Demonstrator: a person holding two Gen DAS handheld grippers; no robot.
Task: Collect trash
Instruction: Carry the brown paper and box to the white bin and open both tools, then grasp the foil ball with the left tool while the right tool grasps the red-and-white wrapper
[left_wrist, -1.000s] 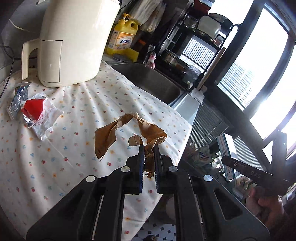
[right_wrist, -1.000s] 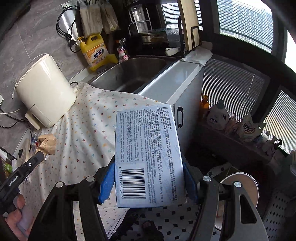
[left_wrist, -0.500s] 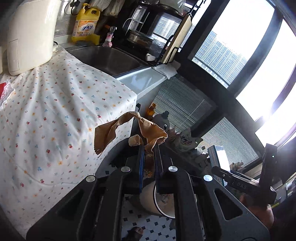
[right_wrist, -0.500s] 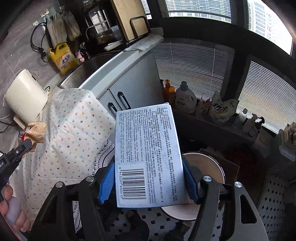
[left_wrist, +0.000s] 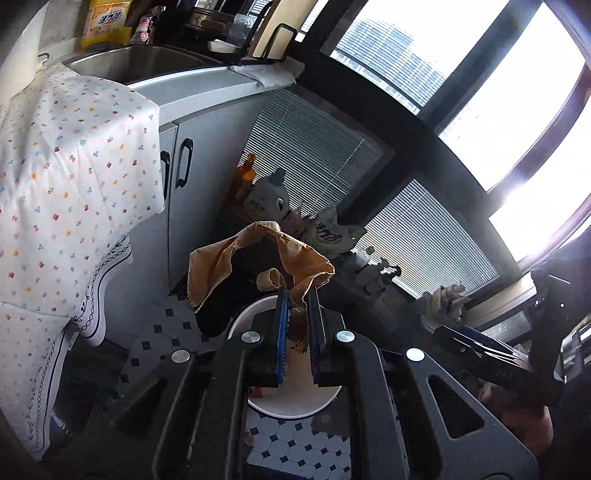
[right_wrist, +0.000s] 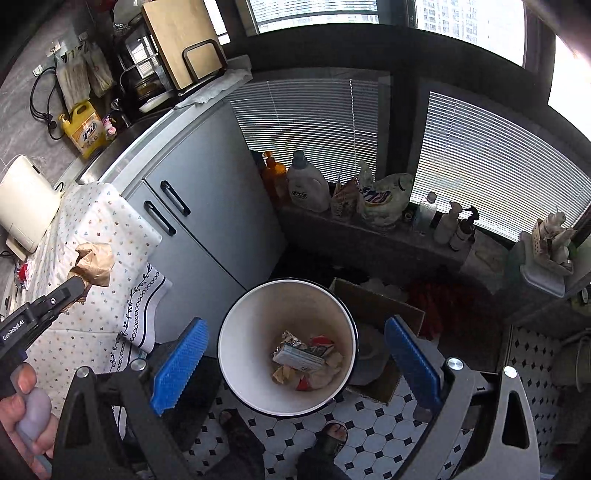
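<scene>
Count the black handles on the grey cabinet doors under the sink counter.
2. One handle is on the door nearer the window; the other handle is on the door beside the floral cloth, which may hide more.

White bin (right_wrist: 236, 325) and cardboard box (right_wrist: 373, 299) on tiled floor (right_wrist: 373, 432)

The bin (right_wrist: 258, 325) stands on the tiled floor (right_wrist: 388, 428) before the cabinet (right_wrist: 221, 206), with trash (right_wrist: 306, 360) lying in it – a cardboard box (right_wrist: 376, 306) just behind and to its right. Left of the cabinet hangs the tablecloth (right_wrist: 103, 314); bottles (right_wrist: 308, 182) line the ledge under the window – behind the bin
</scene>
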